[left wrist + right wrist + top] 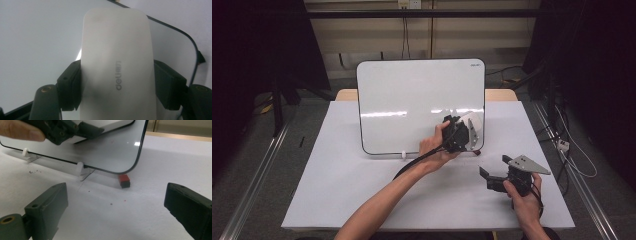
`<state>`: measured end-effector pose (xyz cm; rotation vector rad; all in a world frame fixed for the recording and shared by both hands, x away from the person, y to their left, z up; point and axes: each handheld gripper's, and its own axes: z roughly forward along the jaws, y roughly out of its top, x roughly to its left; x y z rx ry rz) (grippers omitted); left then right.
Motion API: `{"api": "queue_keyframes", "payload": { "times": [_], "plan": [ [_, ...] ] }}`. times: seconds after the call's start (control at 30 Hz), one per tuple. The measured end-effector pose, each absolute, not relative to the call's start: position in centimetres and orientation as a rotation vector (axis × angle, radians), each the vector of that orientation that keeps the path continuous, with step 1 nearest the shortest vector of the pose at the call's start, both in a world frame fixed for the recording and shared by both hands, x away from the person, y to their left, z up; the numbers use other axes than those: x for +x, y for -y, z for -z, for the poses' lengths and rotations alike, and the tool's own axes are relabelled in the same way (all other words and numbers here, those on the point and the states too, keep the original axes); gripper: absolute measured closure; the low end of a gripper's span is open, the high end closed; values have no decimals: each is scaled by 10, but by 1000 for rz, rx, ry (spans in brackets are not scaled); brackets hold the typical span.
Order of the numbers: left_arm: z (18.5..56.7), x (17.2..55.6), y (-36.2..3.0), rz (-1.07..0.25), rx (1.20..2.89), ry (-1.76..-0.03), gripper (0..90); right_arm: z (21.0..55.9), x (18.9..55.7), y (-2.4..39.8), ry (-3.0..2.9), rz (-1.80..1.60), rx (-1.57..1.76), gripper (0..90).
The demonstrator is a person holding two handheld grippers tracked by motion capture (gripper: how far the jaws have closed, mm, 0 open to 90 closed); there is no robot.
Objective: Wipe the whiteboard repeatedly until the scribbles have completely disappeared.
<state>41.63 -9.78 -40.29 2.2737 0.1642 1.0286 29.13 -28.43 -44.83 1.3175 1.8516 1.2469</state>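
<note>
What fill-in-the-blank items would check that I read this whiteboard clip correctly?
1. The left gripper is shut on a white ____.
2. The right gripper rests low over the table with its jaws ____.
3. The small block lying by the whiteboard's lower corner has a ____ top.
4. The whiteboard stands ____ on the table, propped on small white clips.

Missing words: eraser; open; red; upright

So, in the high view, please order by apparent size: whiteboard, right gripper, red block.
1. whiteboard, by far the largest.
2. right gripper, though it is nearer the camera.
3. red block, a tiny speck under the board's right corner.
</note>
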Motion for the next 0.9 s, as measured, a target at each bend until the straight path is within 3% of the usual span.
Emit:
{"api": "queue_keyframes", "payload": {
  "times": [0.43,0.9],
  "plan": [
    [413,404,97,-1101,2400,45,313,448,291,284,-1850,-1250,1317,50],
    [426,395,69,-1020,2426,76,313,448,291,285,-1850,-1247,1313,50]
  ]
}}
